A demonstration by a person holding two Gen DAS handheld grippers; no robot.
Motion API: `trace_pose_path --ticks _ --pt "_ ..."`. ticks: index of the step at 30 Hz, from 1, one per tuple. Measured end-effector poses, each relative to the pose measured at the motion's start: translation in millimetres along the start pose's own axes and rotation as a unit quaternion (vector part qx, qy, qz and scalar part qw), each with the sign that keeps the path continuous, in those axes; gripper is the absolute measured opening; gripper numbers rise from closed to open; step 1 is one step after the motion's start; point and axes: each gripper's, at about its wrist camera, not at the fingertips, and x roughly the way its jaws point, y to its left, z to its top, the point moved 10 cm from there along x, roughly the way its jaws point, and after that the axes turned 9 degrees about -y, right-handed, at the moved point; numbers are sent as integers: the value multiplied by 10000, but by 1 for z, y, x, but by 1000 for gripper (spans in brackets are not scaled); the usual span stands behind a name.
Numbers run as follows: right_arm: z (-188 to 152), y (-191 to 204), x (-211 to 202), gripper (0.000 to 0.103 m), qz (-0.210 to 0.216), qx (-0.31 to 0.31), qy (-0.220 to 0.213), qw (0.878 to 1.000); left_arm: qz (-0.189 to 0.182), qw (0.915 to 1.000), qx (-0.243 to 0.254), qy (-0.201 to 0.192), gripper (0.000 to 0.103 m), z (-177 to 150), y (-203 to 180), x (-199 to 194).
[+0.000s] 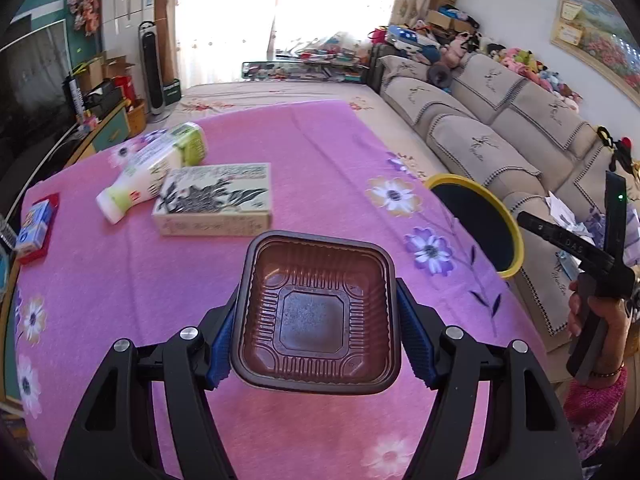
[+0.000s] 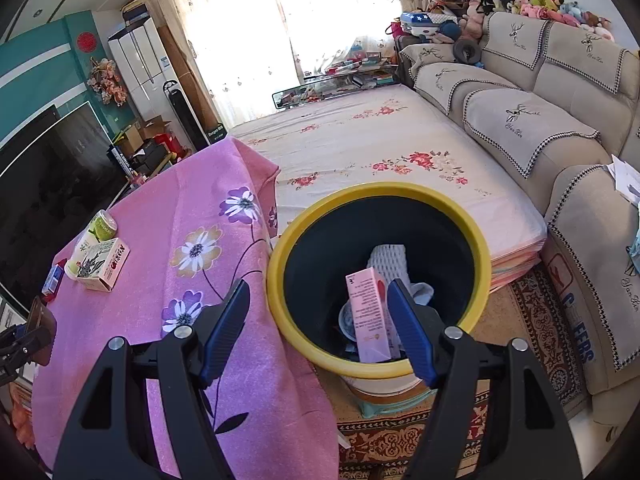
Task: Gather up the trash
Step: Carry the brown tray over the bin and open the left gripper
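My left gripper (image 1: 316, 320) is shut on a brown square plastic tray (image 1: 316, 312) and holds it above the pink flowered tablecloth (image 1: 304, 152). On the cloth lie a white and green bottle (image 1: 156, 164), a cream printed box (image 1: 216, 200) and a small blue and red carton (image 1: 36, 228). My right gripper (image 2: 320, 316) is open and empty over the yellow-rimmed black bin (image 2: 380, 196). A pink box (image 2: 370, 316), white foam netting (image 2: 386, 260) and other scraps lie in the bin. The bin also shows in the left wrist view (image 1: 516, 236), right of the table.
A beige sofa (image 2: 532, 120) runs along the right. A floral sheet (image 2: 380, 148) covers a low surface behind the bin. A TV (image 2: 48, 176) and boxes stand at the left. A patterned rug (image 2: 532, 320) lies under the bin. The right gripper's back (image 1: 596, 264) shows at the right.
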Motion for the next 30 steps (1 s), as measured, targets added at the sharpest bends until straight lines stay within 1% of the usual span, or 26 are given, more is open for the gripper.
trace_pose_path --ticks 4,8,11,16,20,23,26,27,28,30 --pt "10 -25 -13 67 -241 11 -180 9995 -396 9985 374 -43 69 21 -62 16" --pt "19 -56 -27 68 -494 87 -352 9981 -772 9942 754 13 69 34 -126 40" --pt "22 -80 -34 68 -624 202 -434 9969 -1018 9903 938 118 69 41 -168 61" --pt "19 -120 -40 69 -841 420 -447 9946 -1216 9857 1128 311 69 48 -221 103" --pt "15 -146 -45 69 -1003 596 -454 9921 -1279 9835 1180 485 69 47 -251 137" --pt "12 -160 -48 69 -1082 689 -464 9907 -1286 9827 1178 619 69 43 -265 160" --pt "10 -169 -50 69 -1119 734 -463 9899 -1201 9826 1230 707 70 40 -272 180" --pt "9 -171 -50 69 -1123 742 -459 9898 -1187 9826 1213 751 74 38 -274 186" --pt "8 -171 -50 69 -1129 740 -443 9899 -1173 9830 1178 779 82 37 -274 191" --pt "5 -171 -47 69 -1127 725 -397 9902 -1095 9850 1087 773 89 37 -270 198"
